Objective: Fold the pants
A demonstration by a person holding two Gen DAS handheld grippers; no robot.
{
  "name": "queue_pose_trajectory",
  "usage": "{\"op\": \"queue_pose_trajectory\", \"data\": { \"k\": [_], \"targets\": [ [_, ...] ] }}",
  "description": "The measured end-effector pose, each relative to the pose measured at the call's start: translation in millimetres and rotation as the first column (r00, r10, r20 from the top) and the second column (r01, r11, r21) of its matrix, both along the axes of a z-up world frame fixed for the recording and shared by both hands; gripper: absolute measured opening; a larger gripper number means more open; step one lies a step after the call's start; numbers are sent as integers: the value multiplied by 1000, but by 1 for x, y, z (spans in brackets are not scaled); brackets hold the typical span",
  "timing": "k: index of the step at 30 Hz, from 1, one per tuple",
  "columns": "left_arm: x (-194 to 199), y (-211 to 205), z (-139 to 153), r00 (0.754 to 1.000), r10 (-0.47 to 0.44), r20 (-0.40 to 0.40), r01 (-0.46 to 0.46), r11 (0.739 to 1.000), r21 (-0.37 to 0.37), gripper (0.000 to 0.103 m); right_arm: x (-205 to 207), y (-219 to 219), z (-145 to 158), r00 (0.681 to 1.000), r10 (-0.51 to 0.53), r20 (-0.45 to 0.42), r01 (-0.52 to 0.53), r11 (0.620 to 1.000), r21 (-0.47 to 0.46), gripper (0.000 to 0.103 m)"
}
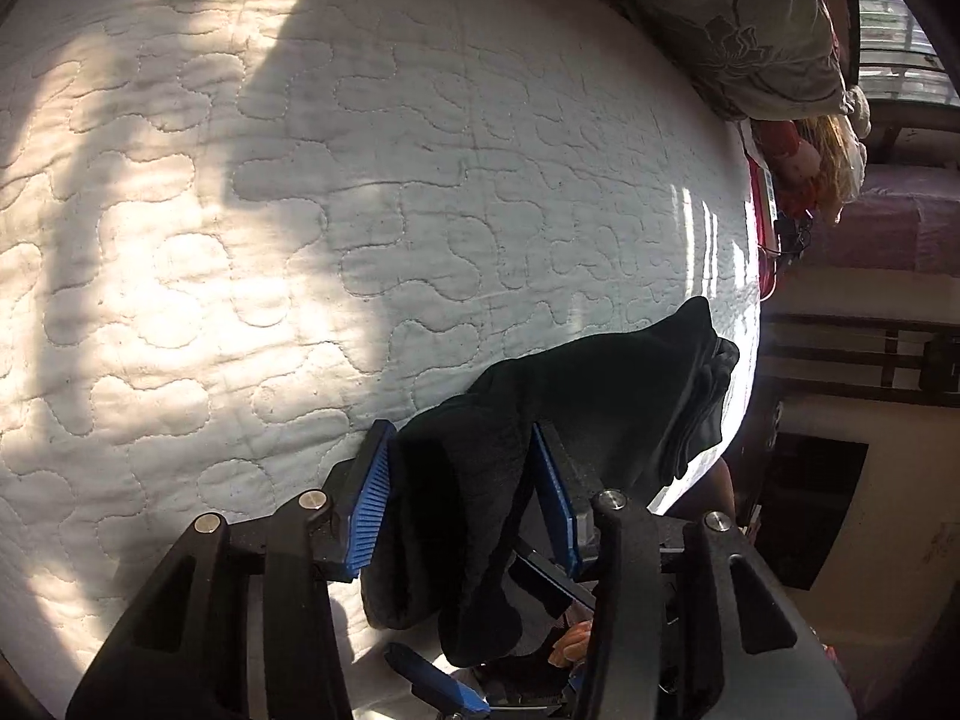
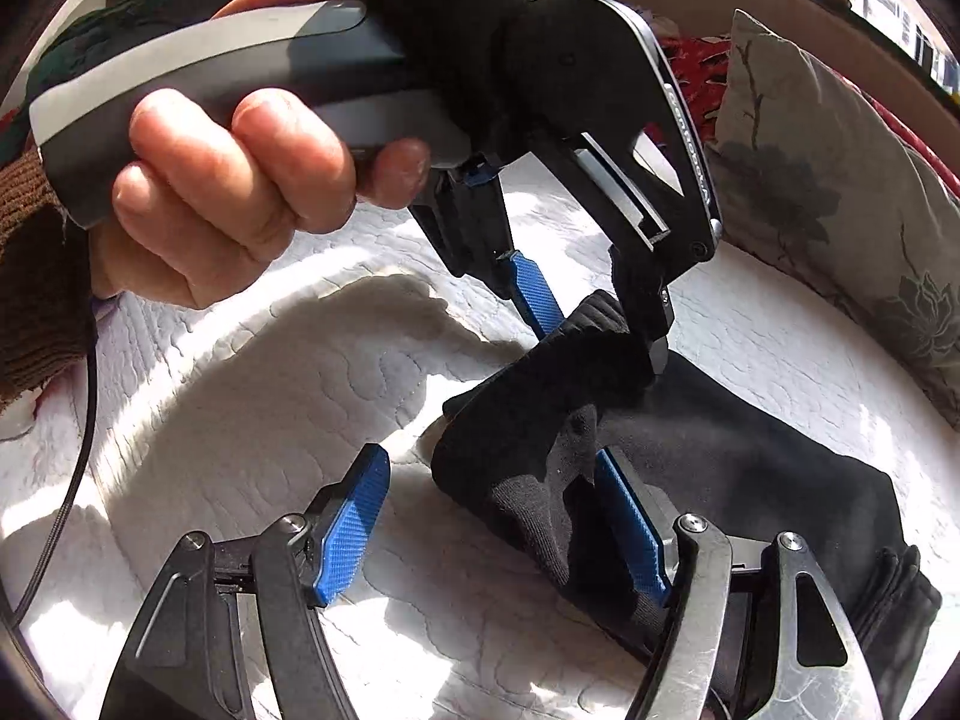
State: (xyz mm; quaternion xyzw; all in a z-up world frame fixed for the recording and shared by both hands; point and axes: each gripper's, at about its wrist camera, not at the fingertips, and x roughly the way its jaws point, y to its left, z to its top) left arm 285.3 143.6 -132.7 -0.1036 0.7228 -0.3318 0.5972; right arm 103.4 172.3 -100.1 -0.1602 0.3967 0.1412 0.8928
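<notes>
The black pants (image 2: 750, 468) lie bunched on a white quilted mattress (image 2: 288, 396). In the left wrist view the pants (image 1: 588, 384) drape between the blue pads of my left gripper (image 1: 462, 486), whose jaws stand apart around a thick fold. In the right wrist view my left gripper (image 2: 594, 324) reaches down onto the raised top of the pants, held by a bare hand (image 2: 240, 198). My right gripper (image 2: 492, 510) is open; its right pad (image 2: 630, 522) lies against the pants' edge, its left pad (image 2: 348, 528) is over bare mattress.
A grey floral pillow (image 2: 840, 180) lies at the mattress's far side, also in the left wrist view (image 1: 738, 18). The mattress edge (image 1: 750, 300) drops off at the right beside dark furniture. A black cable (image 2: 78, 480) hangs at the left.
</notes>
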Motion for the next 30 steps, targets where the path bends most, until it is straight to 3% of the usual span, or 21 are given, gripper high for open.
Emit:
{"op": "queue_pose_trajectory", "data": {
  "k": [2, 3, 5, 7, 9, 14, 20, 24, 30],
  "targets": [
    [2, 3, -2, 999, 23, -25, -23, 1000, -6, 44, 10, -5, -6, 1000, -15, -6, 15, 1000, 9, 67],
    [1, 4, -2, 999, 36, -27, -36, 999, -12, 44, 14, -11, -5, 1000, -24, -15, 25, 999, 32, 55],
    [0, 9, -1, 997, 64, -34, -65, 997, -46, 36, 21, -24, 2, 999, -22, -45, 26, 994, 104, 47],
    [-3, 13, -2, 992, 112, -64, -117, 989, -92, 32, 26, -35, 9, 998, -22, -66, 31, 989, 144, 30],
    [-6, 18, -4, 980, 165, -109, -181, 971, -159, 26, 29, -47, 17, 996, -29, -85, 44, 981, 191, 28],
    [-19, 25, -7, 940, 259, -221, -316, 907, -280, 24, 20, -74, 42, 995, -32, -98, 57, 963, 264, 27],
    [-39, 9, 12, 906, 312, -285, -401, 848, -347, 24, 2, -115, 66, 994, -45, -101, 77, 937, 340, 27],
    [-52, -21, 34, 909, 312, -276, -396, 852, -343, 24, -9, -142, 82, 995, -57, -87, 86, 923, 374, 28],
    [-66, -91, 61, 932, 278, -234, -340, 893, -295, 24, -36, -208, 100, 987, -120, -107, 157, 860, 485, 28]
  ]
}}
